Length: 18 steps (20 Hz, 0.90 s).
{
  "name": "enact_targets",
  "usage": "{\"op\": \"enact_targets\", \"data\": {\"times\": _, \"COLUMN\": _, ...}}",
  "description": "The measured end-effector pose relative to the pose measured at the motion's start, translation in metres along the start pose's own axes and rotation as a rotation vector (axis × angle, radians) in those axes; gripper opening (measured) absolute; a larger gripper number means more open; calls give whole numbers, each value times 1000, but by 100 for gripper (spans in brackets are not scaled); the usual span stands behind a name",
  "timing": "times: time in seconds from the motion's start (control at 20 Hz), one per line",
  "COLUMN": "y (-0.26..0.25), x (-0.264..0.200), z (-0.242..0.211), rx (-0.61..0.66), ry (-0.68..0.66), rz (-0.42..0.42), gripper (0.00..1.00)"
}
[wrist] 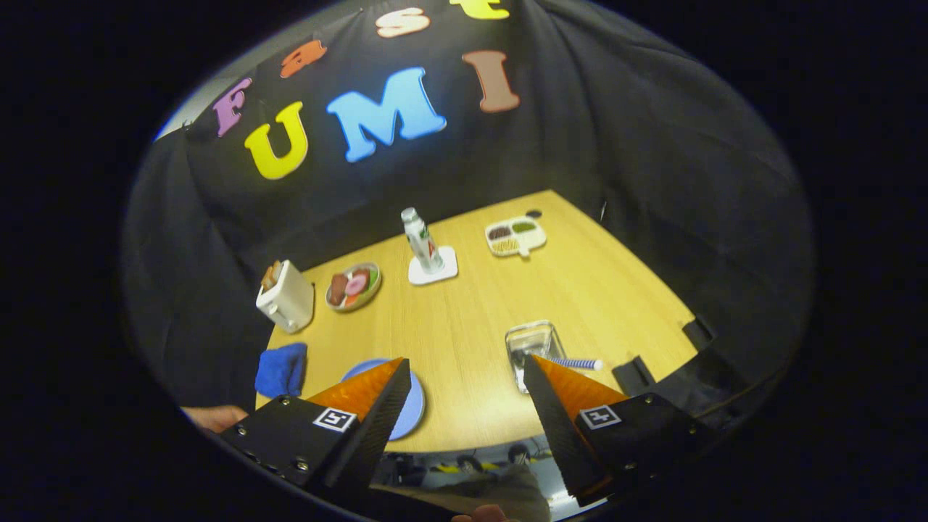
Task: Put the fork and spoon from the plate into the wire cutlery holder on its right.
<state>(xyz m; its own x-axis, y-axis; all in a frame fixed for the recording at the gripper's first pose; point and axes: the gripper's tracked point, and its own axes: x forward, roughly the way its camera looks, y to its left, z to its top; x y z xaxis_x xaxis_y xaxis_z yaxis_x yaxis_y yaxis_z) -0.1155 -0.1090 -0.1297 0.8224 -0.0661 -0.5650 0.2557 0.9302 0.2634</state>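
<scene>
fingers [464, 384] spread wide, holding nothing, above the worktop [471, 319]; blue plate [413, 409] partly hidden, so i can't judge the step.

Table [464, 326] is matt light wood grain. Holder [531, 348] looks clear and glossy, towel [281, 368] soft blue cloth.

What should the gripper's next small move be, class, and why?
Probably lower toward the blue plate beyond the left finger. The gripper is open, holds nothing and hovers high over the table; the clear holder sits by the right finger.
</scene>
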Motion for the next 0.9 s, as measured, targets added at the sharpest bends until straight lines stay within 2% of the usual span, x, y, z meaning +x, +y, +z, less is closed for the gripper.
{"op": "enact_targets", "data": {"times": 0.1, "y": 17, "x": 1, "z": 18, "rx": -38, "ry": -110, "rz": -1, "gripper": 98}}
{"op": "enact_targets", "data": {"times": 0.25, "y": 35, "x": 1, "z": 33, "rx": -122, "ry": -190, "rz": 2, "gripper": 98}}
{"op": "enact_targets", "data": {"times": 0.45, "y": 57, "x": -11, "z": 70, "rx": -219, "ry": -404, "rz": 19, "gripper": 98}}
{"op": "enact_targets", "data": {"times": 0.6, "y": 77, "x": -17, "z": 78, "rx": -227, "ry": -511, "rz": 38, "gripper": 98}}
{"op": "enact_targets", "data": {"times": 0.7, "y": 97, "x": -18, "z": 80, "rx": -207, "ry": -587, "rz": 100, "gripper": 98}}
{"op": "enact_targets", "data": {"times": 0.9, "y": 115, "x": -10, "z": 53, "rx": -225, "ry": -529, "rz": 76, "gripper": 98}}
